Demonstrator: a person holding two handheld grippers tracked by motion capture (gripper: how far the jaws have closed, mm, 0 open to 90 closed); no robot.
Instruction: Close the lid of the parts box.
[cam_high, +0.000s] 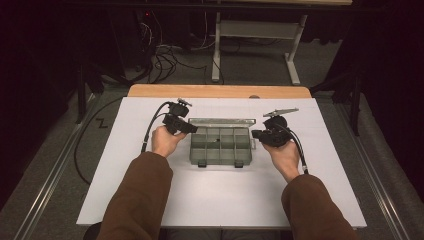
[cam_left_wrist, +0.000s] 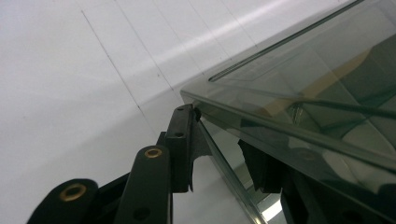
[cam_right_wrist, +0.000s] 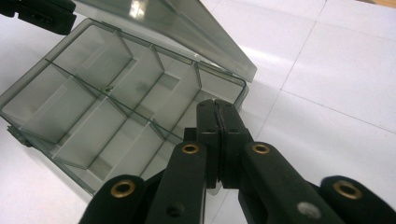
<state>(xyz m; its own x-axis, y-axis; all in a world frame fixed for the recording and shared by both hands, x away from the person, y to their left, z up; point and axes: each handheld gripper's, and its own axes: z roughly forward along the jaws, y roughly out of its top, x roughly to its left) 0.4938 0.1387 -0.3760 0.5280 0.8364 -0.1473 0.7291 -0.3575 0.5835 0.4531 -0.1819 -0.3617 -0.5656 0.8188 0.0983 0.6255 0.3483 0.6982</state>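
Your left claw (cam_high: 189, 127) grips the raised lid (cam_left_wrist: 299, 93) of the smoky compartment box (cam_high: 220, 146), mid-counter (cam_high: 150, 200), one jaw either side. Your right claw (cam_right_wrist: 216, 108) sits pressed shut and empty, just beside the box's right end.

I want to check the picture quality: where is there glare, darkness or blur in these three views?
High view: dim, dark room around the table, but sharp. Left gripper view: the clear lid carries reflections, and the near fingers look soft. Right gripper view: bright and even, a glare spot on the lid, and the box is sharp.
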